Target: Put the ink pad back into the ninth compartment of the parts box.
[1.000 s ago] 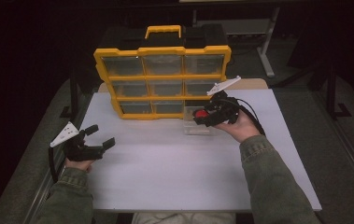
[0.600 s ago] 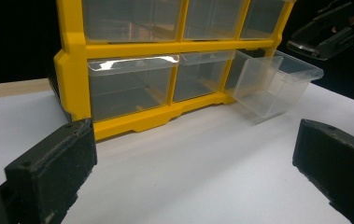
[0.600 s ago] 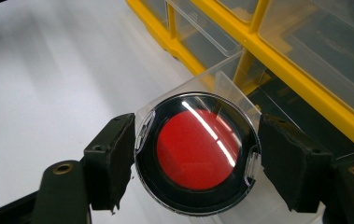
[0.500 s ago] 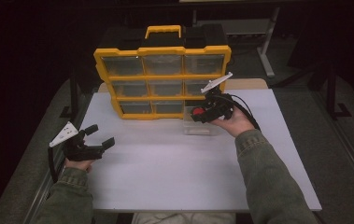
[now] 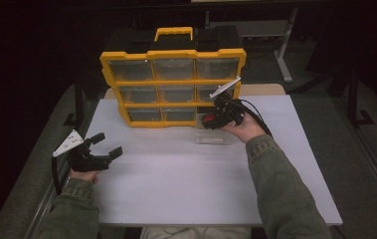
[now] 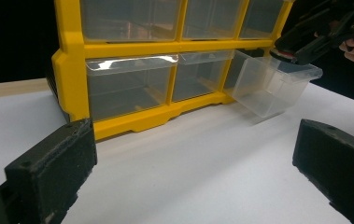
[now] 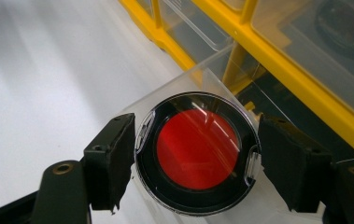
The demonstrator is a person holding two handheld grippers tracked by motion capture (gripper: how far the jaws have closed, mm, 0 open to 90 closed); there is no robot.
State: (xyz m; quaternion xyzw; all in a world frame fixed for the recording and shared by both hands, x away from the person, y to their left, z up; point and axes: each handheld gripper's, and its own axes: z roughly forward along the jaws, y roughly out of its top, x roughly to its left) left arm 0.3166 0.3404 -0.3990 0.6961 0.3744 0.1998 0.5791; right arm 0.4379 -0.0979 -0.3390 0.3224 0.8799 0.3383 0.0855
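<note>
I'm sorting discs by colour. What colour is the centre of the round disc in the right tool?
Red, inside a black ring on the disc; clearest in the right gripper view.

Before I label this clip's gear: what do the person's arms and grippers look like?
Olive-green sleeves cover both forearms. Each hand-held gripper, left and right, is black with two blocky dark-padded jaws, a pale grey three-cornered plate on top and a trailing black cable.

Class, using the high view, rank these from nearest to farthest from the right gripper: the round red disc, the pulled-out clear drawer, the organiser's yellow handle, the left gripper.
1. Round red disc: between the right gripper fingers.
2. Pulled-out clear drawer: directly below it, at the organiser's bottom right.
3. Yellow handle: on top of the organiser, at the back.
4. Left gripper: far left, near the table edge.
</note>
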